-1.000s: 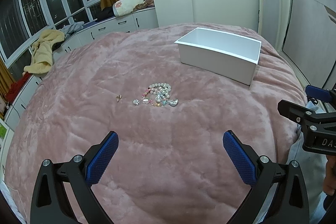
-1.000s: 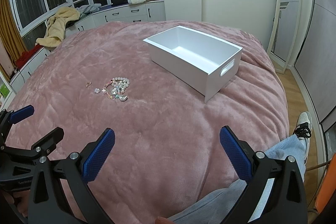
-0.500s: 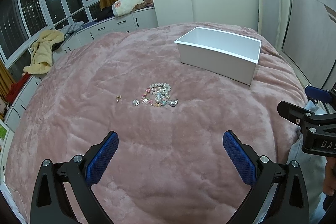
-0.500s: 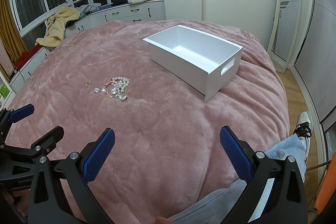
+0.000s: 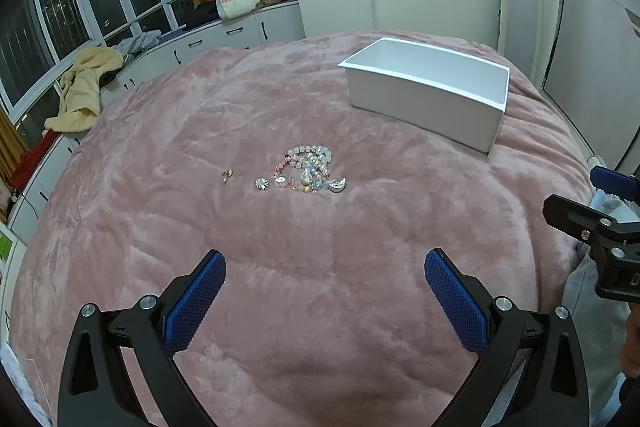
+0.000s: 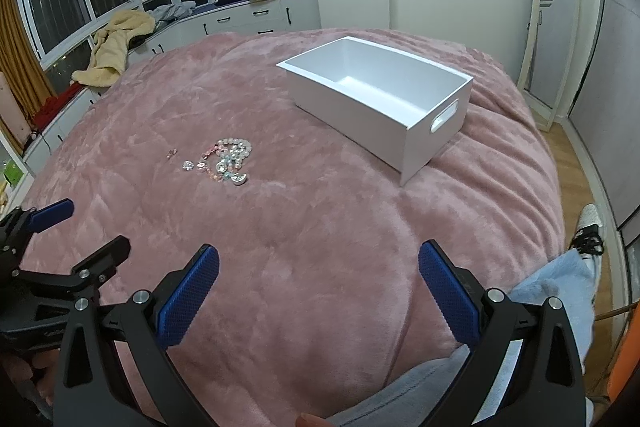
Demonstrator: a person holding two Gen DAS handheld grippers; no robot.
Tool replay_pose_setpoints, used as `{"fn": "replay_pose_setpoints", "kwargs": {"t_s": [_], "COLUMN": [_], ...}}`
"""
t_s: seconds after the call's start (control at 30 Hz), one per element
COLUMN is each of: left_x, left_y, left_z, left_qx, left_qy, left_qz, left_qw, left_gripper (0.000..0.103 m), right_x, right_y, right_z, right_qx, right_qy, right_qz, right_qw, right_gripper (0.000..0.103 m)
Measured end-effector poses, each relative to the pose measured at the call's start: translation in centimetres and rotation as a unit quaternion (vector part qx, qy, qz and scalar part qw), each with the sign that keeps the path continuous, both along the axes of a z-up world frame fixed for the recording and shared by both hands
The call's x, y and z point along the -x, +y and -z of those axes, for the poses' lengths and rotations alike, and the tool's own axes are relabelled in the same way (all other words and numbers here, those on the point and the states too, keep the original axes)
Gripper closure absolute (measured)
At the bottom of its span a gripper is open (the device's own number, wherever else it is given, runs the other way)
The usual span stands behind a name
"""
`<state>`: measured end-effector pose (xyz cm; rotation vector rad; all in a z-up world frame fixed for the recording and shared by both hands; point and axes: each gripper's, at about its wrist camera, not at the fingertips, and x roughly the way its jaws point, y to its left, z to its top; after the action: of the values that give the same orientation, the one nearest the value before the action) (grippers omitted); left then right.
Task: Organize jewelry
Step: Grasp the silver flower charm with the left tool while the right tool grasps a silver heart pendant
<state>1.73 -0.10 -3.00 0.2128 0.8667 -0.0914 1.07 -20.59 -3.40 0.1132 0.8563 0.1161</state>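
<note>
A small heap of beaded jewelry (image 5: 310,173) (image 6: 228,161) lies mid-bed on the pink blanket (image 5: 280,267), with a silver flower piece (image 5: 261,183) and a tiny gold earring (image 5: 226,175) apart to its left. An empty white box (image 5: 426,95) (image 6: 380,99) stands behind and to the right of the heap. My left gripper (image 5: 322,263) hovers open near the bed's front, well short of the heap, nothing between its blue pads. My right gripper (image 6: 318,257) is also open and empty, farther right, in front of the box.
The right gripper's black frame (image 5: 592,227) shows at the left view's right edge; the left one (image 6: 48,259) at the right view's left edge. White cabinets with a yellow garment (image 5: 82,89) line the windows. A person's leg in jeans (image 6: 552,283) and a shoe (image 6: 590,227) are at the bed's right.
Almost nothing has moved. Both grippers stay open in nearly the same place, and the jewelry and box have not shifted.
</note>
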Motion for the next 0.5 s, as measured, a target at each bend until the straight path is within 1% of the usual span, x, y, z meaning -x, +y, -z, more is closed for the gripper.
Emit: {"fn": "replay_pose_setpoints", "kwargs": {"t_s": [0.1, 0.17, 0.23, 0.4, 0.5], "left_x": [-0.8, -1.5, -2.0, -4.0, -5.2], "left_y": [0.4, 0.9, 1.2, 2.1, 2.8], "left_z": [0.8, 1.4, 1.9, 3.4, 4.0], "left_qx": [0.001, 0.015, 0.020, 0.017, 0.020], "left_qy": [0.006, 0.013, 0.017, 0.020, 0.022], "left_qz": [-0.010, -0.014, -0.019, -0.036, -0.038], "left_qw": [0.9999, 0.9997, 0.9995, 0.9990, 0.9988], "left_gripper": [0.002, 0.002, 0.002, 0.002, 0.002], "right_x": [-0.5, -1.0, -1.6, -3.8, -5.4], "right_y": [0.2, 0.5, 0.7, 1.7, 2.4], "right_z": [0.8, 1.6, 2.1, 3.4, 4.2], "right_qx": [-0.013, -0.021, -0.029, -0.030, -0.036], "right_qy": [0.003, 0.007, 0.008, 0.010, 0.011], "right_qz": [-0.011, -0.018, -0.026, -0.043, -0.058], "right_qw": [1.000, 1.000, 0.999, 0.999, 0.998], "right_gripper": [0.005, 0.005, 0.005, 0.005, 0.005]}}
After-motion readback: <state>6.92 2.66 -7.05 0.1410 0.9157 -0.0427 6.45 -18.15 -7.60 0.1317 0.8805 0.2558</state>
